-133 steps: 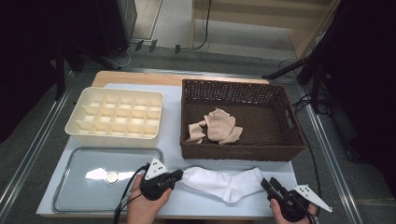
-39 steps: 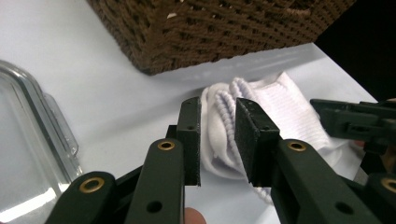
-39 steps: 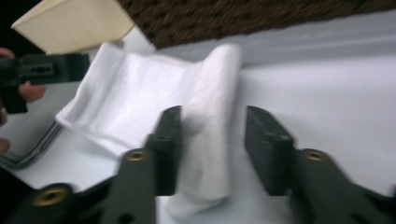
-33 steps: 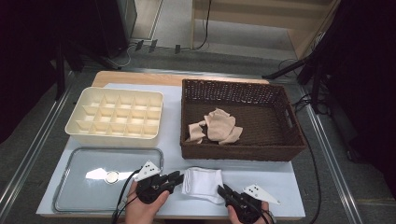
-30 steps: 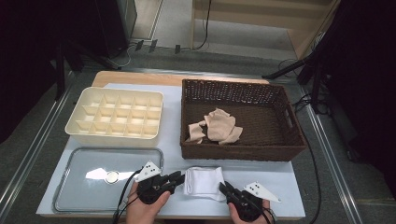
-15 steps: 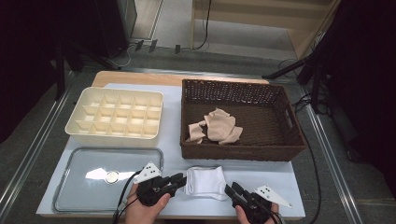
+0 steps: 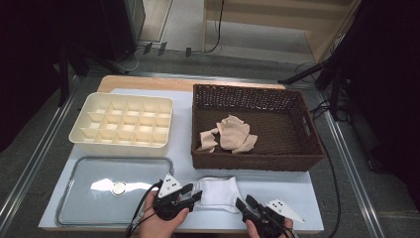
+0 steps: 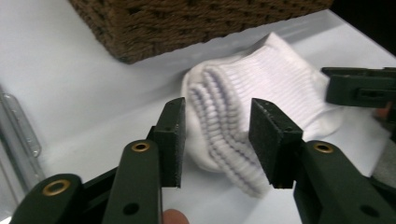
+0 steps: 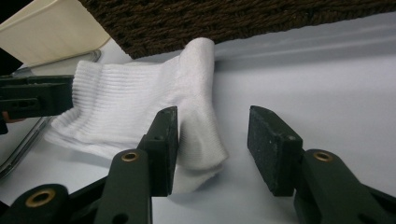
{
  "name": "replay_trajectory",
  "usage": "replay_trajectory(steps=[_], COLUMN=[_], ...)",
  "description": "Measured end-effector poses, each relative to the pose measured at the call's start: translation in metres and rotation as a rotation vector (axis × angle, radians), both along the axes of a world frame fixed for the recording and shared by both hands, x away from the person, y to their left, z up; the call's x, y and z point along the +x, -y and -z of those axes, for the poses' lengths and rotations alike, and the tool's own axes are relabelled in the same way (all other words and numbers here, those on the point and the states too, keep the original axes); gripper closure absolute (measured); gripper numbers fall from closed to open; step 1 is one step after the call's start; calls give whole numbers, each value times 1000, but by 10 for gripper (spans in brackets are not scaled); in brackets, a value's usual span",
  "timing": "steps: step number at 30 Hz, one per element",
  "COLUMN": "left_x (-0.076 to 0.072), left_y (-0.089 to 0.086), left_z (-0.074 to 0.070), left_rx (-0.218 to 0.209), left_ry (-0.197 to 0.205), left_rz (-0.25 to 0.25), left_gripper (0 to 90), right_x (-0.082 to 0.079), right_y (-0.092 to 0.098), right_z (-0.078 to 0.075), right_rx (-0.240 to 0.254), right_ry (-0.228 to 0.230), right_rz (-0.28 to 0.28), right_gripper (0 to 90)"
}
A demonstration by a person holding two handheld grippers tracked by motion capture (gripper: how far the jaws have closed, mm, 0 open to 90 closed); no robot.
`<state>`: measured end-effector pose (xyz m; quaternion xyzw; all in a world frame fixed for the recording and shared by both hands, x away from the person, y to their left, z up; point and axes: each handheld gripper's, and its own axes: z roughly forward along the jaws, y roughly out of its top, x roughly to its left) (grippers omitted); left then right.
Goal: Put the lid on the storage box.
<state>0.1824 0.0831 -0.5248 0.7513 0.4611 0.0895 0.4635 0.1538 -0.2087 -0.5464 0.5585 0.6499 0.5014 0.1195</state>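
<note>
Where the pale blue-white bench (image 7: 277,191) carries everything, the biggest item is the dark brown woven wicker basket (image 7: 257,163), rectangular, coarse weave, with crumpled beige cloth pieces (image 7: 230,135) inside. Left of it sits the cream plastic divided tray (image 7: 121,121), a grid of small square compartments. In front of that lies a flat grey metal tray (image 7: 89,173), shiny, rounded corners, with a small round disc (image 7: 118,188) on it.

The folded white ribbed sock (image 7: 218,192) lies on the bench at the near edge, just in front of the basket, between the two tongs. Soft knit, puffy fold.

The left tongs (image 7: 190,195) sit at the sock's left end, the right tongs (image 7: 246,204) at its near right corner. Both are released: jaws have just been opening.

The left gripper view gives close detail: stacked ribbed cuff edges (image 8: 219,121) between its black foam-faced pads, which stand clear of the fabric. The right gripper view shows the smoother foot part (image 9: 196,116), its fold lying beside the left pad, with bare bench in the gap. The high view gives the overall layout.
</note>
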Motion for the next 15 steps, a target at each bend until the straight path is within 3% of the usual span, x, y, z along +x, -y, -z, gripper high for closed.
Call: replay_trajectory(steps=[2,4,7,12,15], left_x=[1,3,5,4,1], left_y=[1,2,2,-1,0], left_z=[2,4,5,1,-3], left_rx=[-8,-16,-49,-101,-117], left_ry=[-13,-35,-71,-111,-102], left_rz=[4,15,38,62,64], left_gripper=[555,559,661,742,745], right_x=[-1,-1,-2,-3,-5], right_y=[-2,-3,-5,-1,1], right_z=[0,1,0,-9,-14], right_rx=[3,6,1,25,35], right_ry=[1,-14,-30,-20,-16], right_rz=[-6,-34,-55,-65,-64], right_gripper=[580,676,791,815,817])
